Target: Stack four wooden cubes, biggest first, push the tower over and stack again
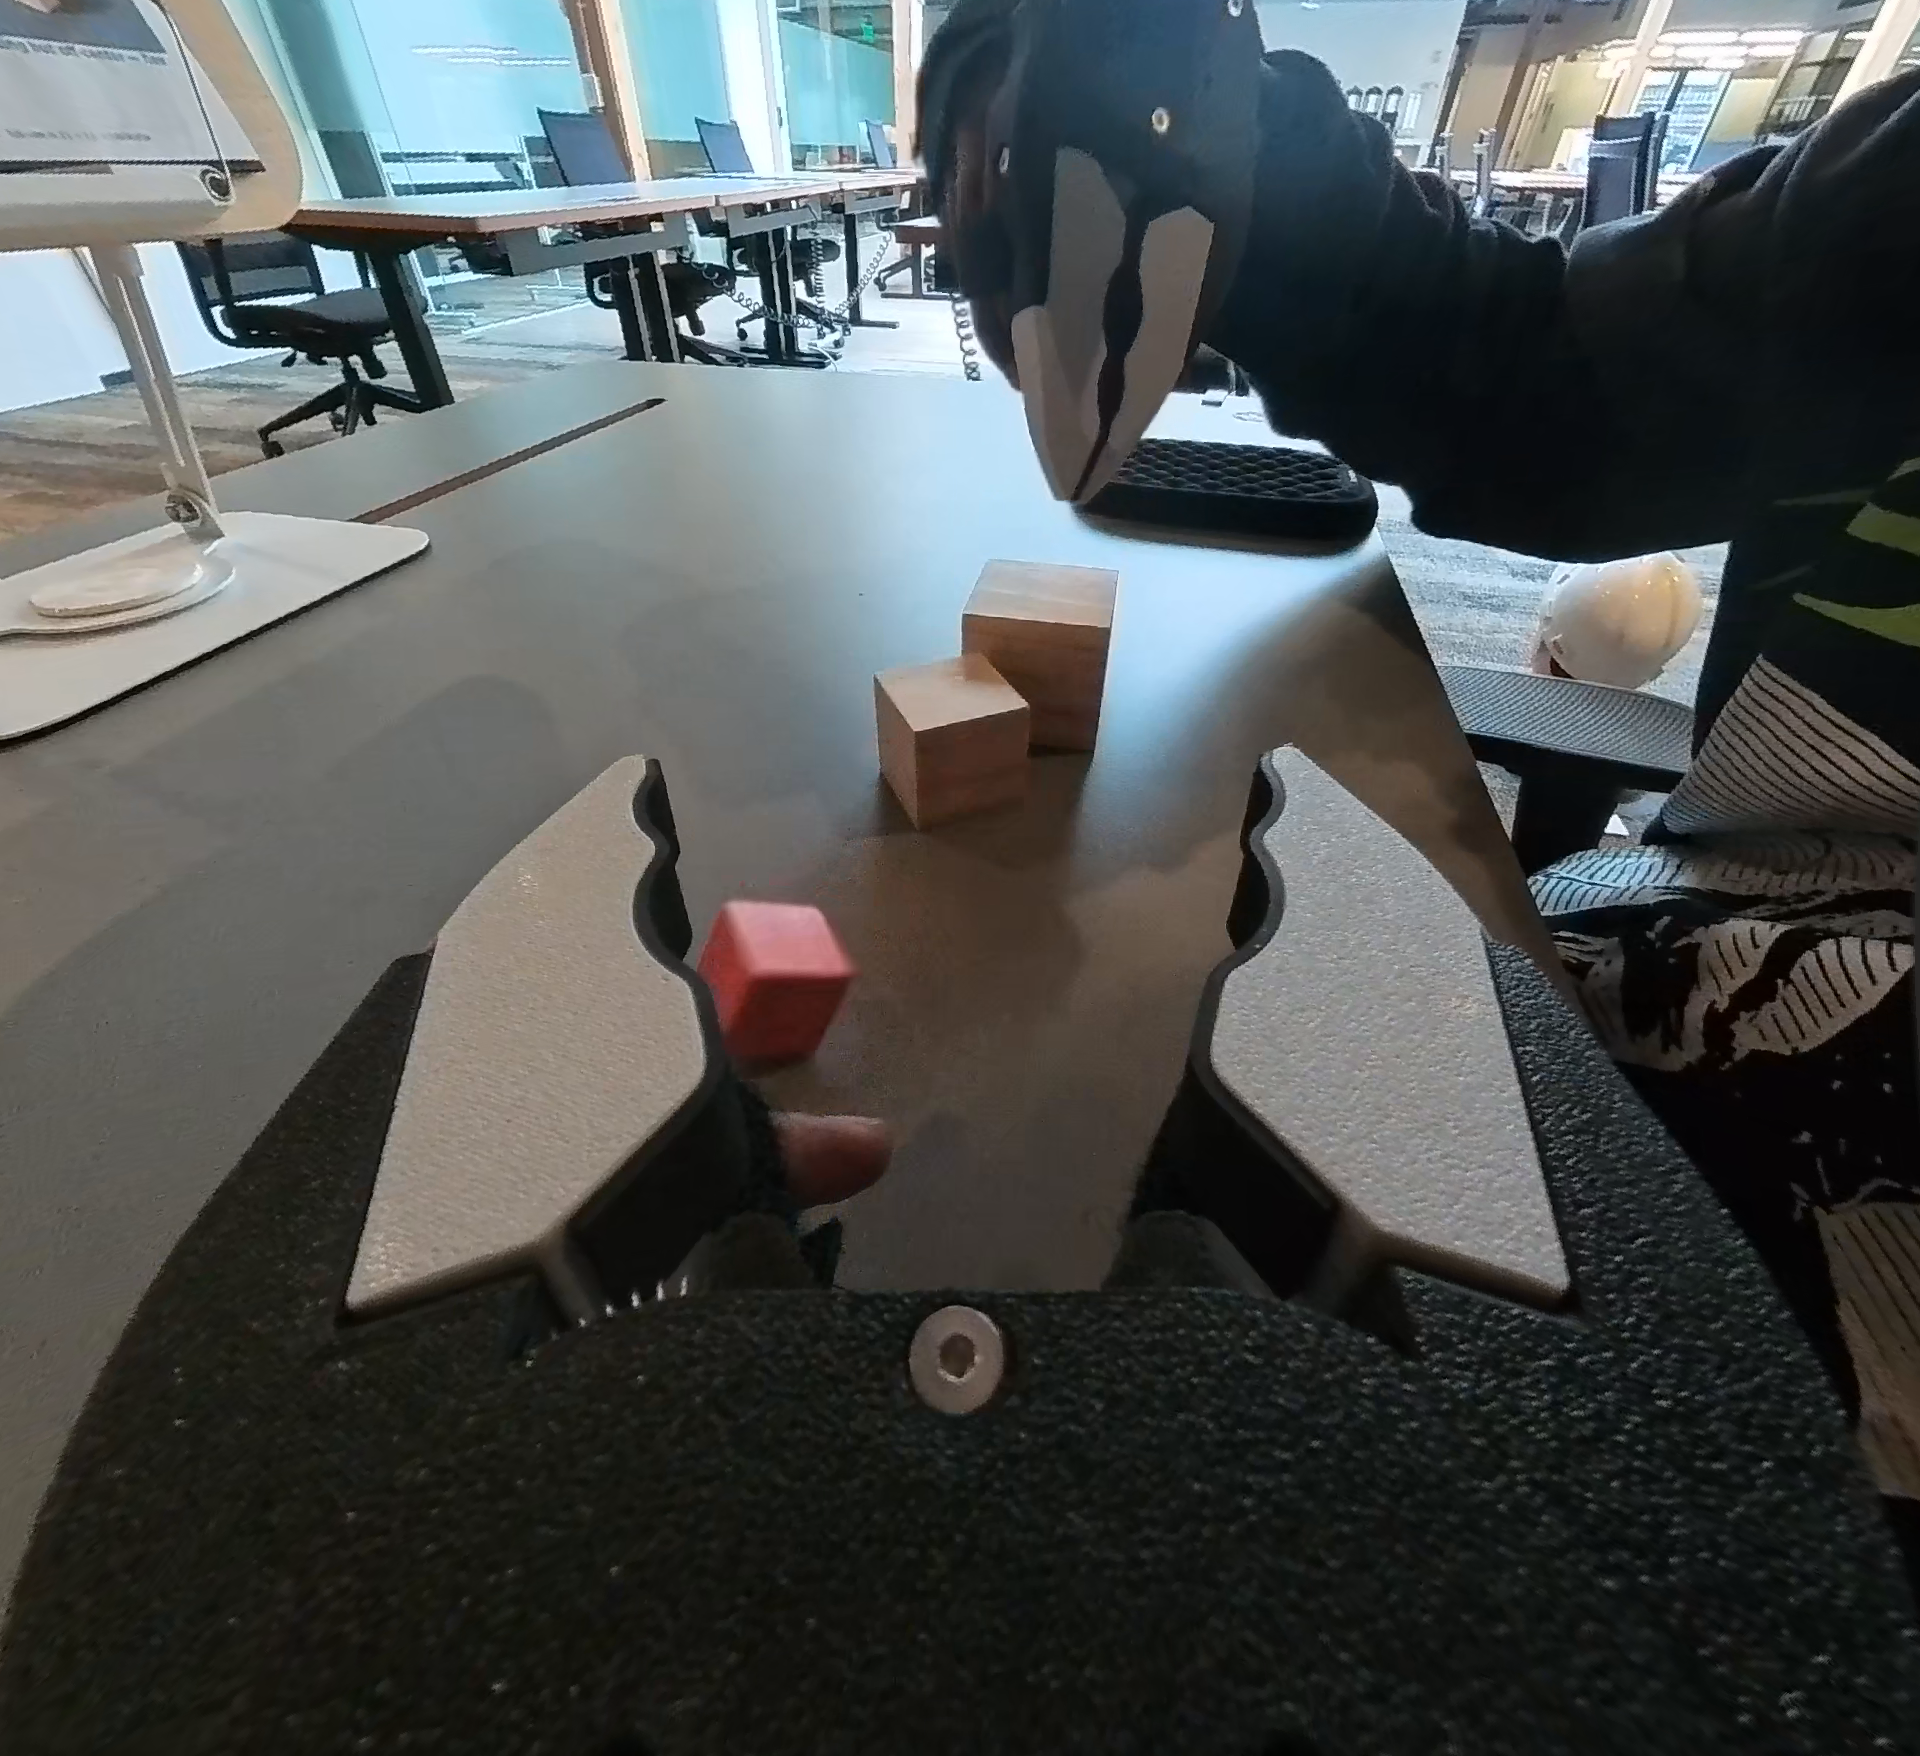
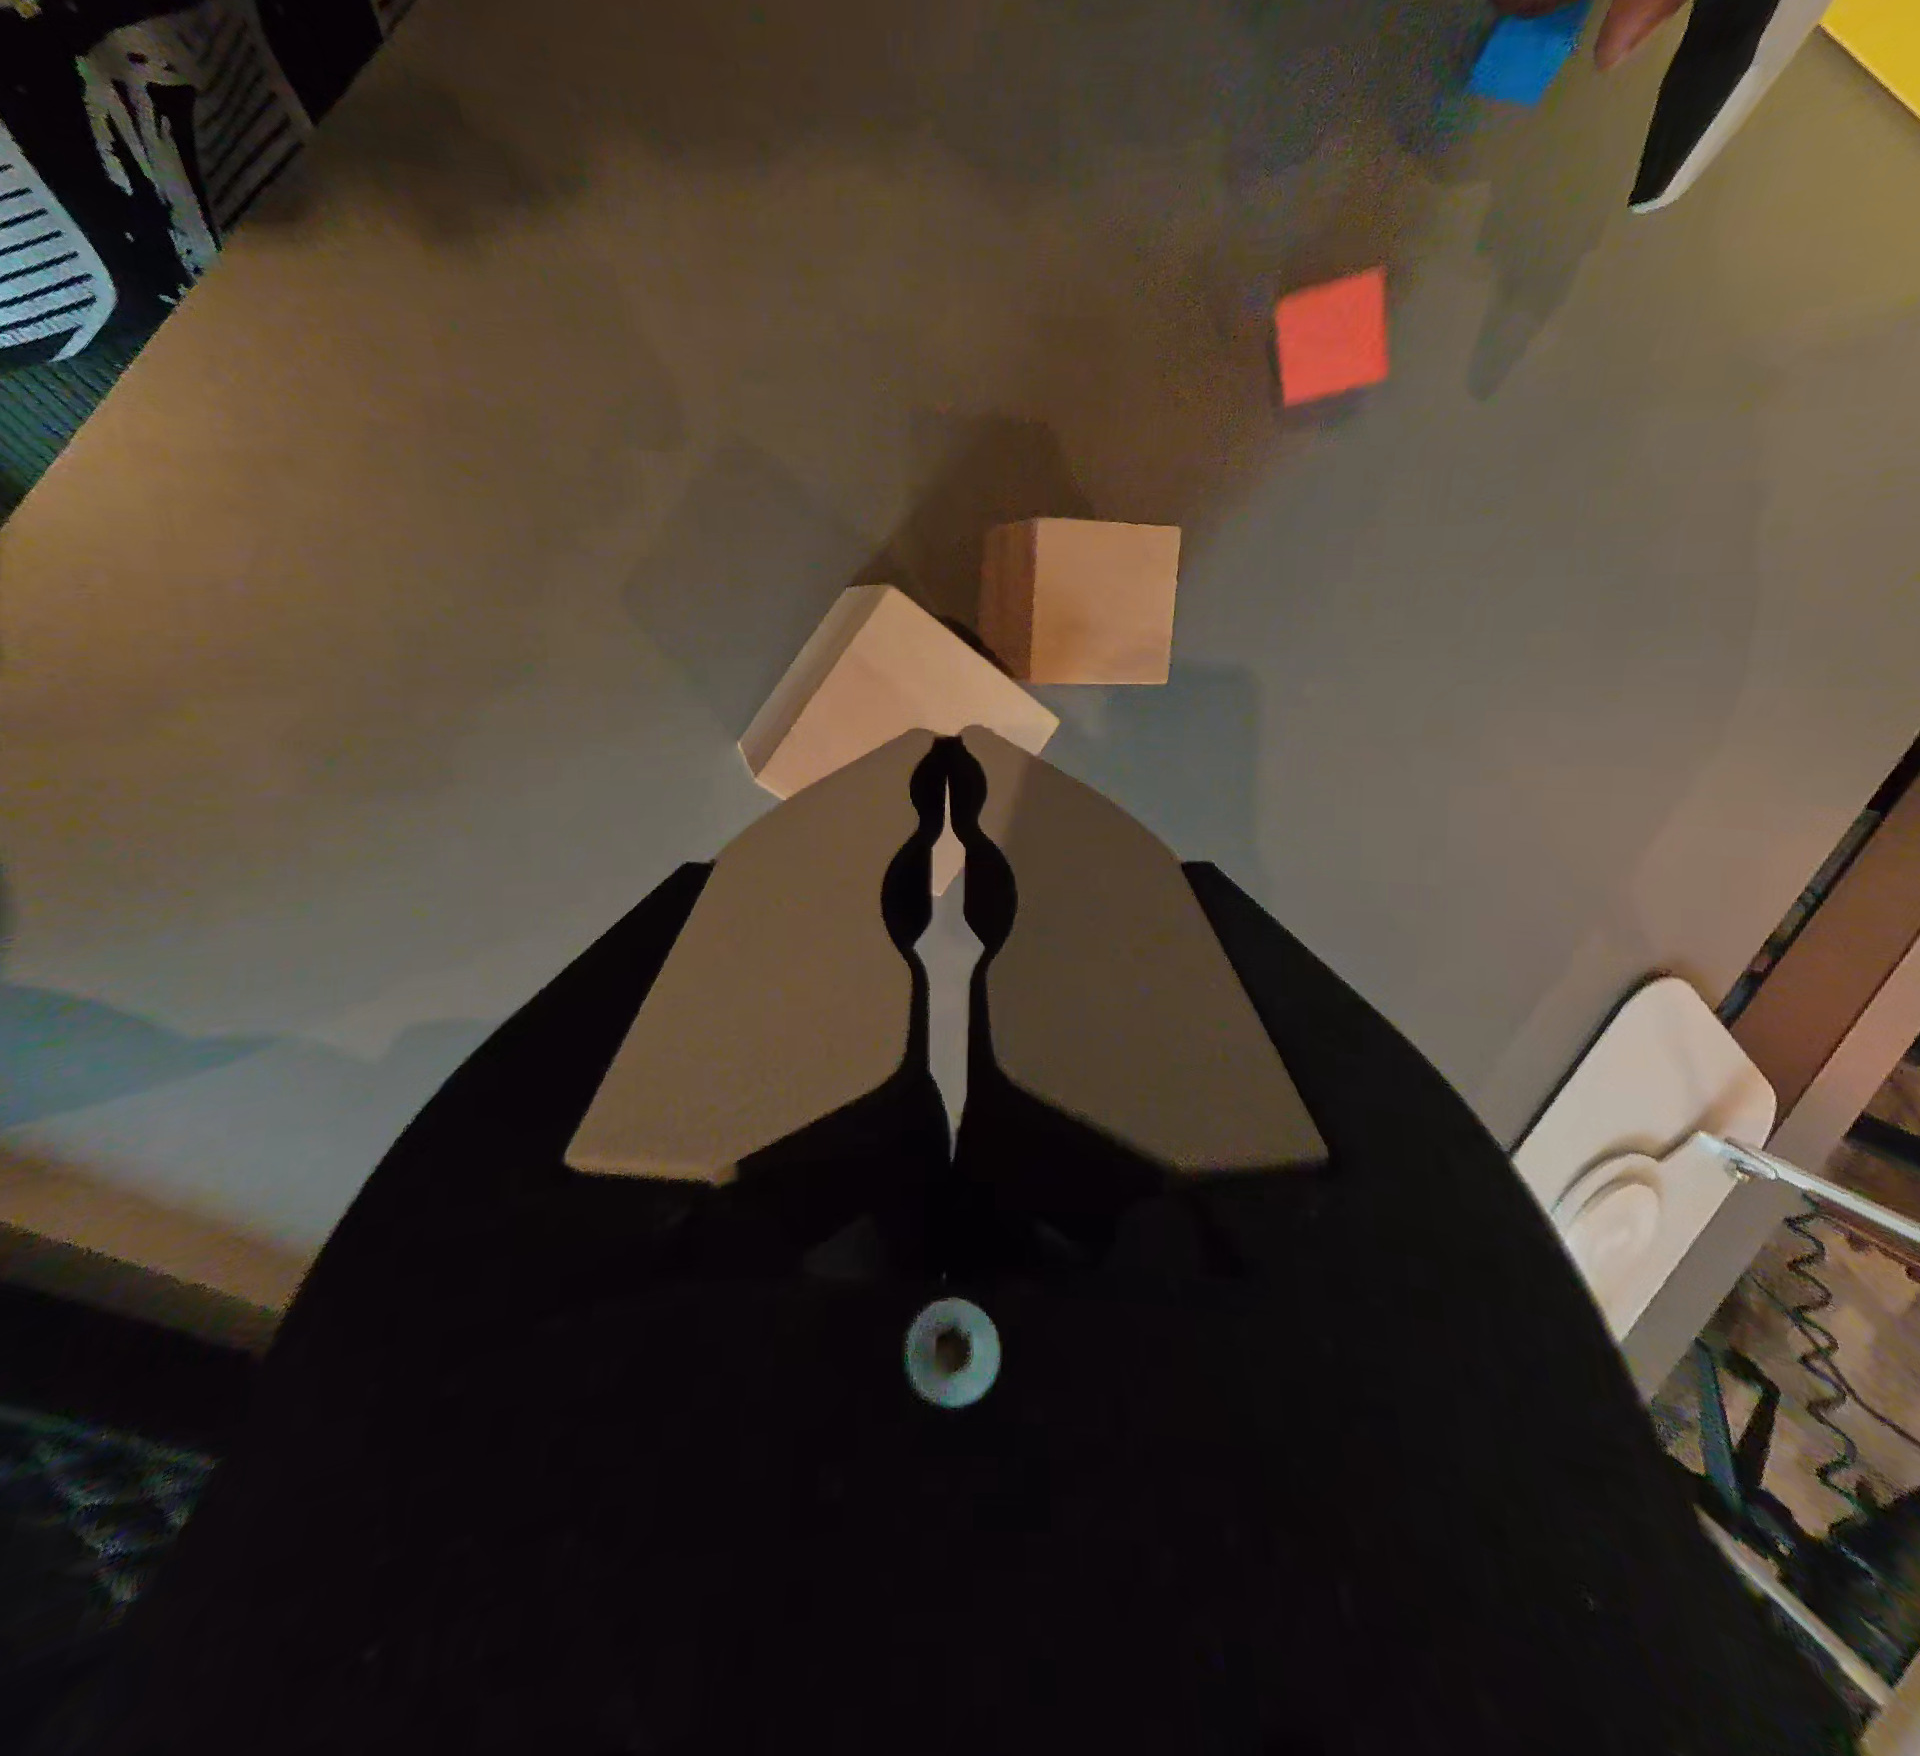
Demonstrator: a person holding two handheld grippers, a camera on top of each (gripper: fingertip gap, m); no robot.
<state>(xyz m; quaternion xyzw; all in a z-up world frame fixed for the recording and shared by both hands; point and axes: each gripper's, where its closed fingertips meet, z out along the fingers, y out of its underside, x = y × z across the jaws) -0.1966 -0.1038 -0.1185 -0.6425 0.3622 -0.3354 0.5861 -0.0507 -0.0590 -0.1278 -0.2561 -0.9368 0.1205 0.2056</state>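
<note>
Two plain wooden cubes touch on the dark table (image 1: 520, 667): the larger (image 1: 1039, 646) behind, the smaller (image 1: 951, 735) in front. A red cube (image 1: 774, 979) lies between my left gripper's open fingers, close to the left finger (image 1: 540, 1031). My left gripper (image 1: 961, 761) is open and empty. My right gripper (image 1: 1081, 485) is shut and empty and hangs above the larger cube. In the right wrist view its shut tips (image 2: 948, 748) are over the larger cube (image 2: 883, 698), with the smaller cube (image 2: 1081, 605) and the red cube (image 2: 1332, 337) beyond. A blue cube (image 2: 1522, 59) lies under the left hand.
A white stand with a flat base (image 1: 208, 563) is at the table's left, also in the right wrist view (image 2: 1642, 1135). A black mesh pad (image 1: 1247, 491) lies at the far edge. The table's right edge (image 1: 1455, 771) borders a chair and a person's lap.
</note>
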